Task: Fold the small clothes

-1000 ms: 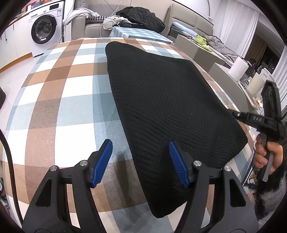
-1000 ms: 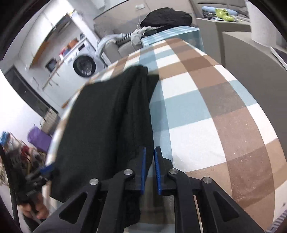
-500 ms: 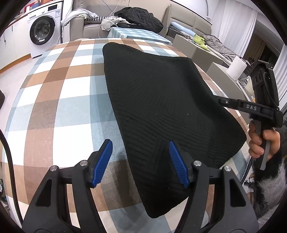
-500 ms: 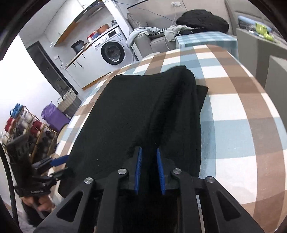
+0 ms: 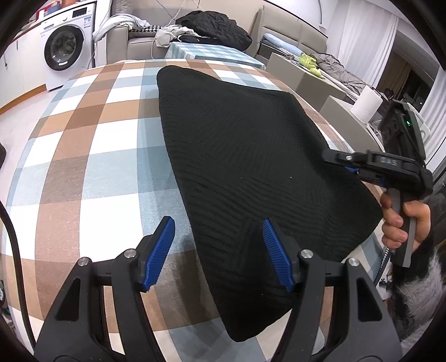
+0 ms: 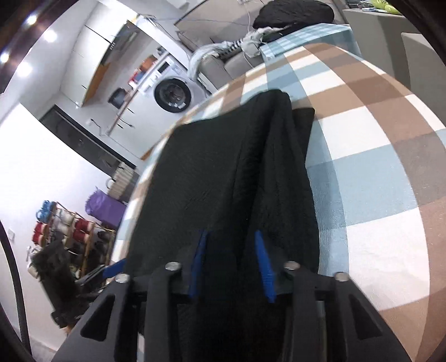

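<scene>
A black knitted garment (image 5: pixel 251 156) lies flat on the checked tablecloth (image 5: pixel 97 156). My left gripper (image 5: pixel 220 250) hovers open over the garment's near left edge; that edge runs between its blue pads without touching them. A hand (image 5: pixel 401 222) holds my right gripper (image 5: pixel 331 158) at the garment's right edge. In the right wrist view the garment (image 6: pixel 223 172) fills the narrow gap between the right gripper's (image 6: pixel 231 264) blue pads. Those jaws stand a little apart and are widening. A ridge of cloth runs away from them. The left gripper (image 6: pixel 111 271) shows at the garment's far side.
Bare checked cloth (image 6: pixel 376 167) stretches right of the garment. Behind the table are a washing machine (image 5: pixel 65 47), a sofa heaped with clothes (image 5: pixel 211 25), grey side tables (image 5: pixel 306 75) and a paper roll (image 5: pixel 366 104). A shoe rack (image 6: pixel 64 231) stands on the floor.
My right gripper has come in from beyond the table's right edge onto the garment's right edge, and its jaws have widened with cloth between them. The left gripper has kept still.
</scene>
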Available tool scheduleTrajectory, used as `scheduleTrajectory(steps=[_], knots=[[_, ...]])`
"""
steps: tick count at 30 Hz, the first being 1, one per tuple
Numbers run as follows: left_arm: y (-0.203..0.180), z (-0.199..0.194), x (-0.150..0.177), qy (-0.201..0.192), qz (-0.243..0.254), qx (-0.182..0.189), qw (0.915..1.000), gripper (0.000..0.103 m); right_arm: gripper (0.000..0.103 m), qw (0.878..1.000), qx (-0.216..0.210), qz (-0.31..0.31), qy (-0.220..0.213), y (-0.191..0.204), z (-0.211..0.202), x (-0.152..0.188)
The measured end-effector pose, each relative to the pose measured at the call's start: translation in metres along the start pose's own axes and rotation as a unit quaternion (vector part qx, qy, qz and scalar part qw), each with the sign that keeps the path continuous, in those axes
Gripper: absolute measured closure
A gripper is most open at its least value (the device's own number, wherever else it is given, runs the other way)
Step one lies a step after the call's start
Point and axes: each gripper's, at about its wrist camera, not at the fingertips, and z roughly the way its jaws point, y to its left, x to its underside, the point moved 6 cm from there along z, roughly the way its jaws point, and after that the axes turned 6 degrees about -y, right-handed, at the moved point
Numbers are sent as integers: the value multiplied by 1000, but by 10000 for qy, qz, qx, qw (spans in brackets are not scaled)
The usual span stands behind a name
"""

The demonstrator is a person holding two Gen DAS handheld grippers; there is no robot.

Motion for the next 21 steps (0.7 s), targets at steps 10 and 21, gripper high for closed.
scheduleTrajectory(steps=[10, 21], knots=[[-4, 5, 5, 66, -5, 34, 10000, 40, 92, 9925, 1075, -581, -28, 4, -8, 3], [1, 2, 12, 133, 34, 48, 9999, 40, 77, 9985, 110, -440, 317, 24, -57, 56]])
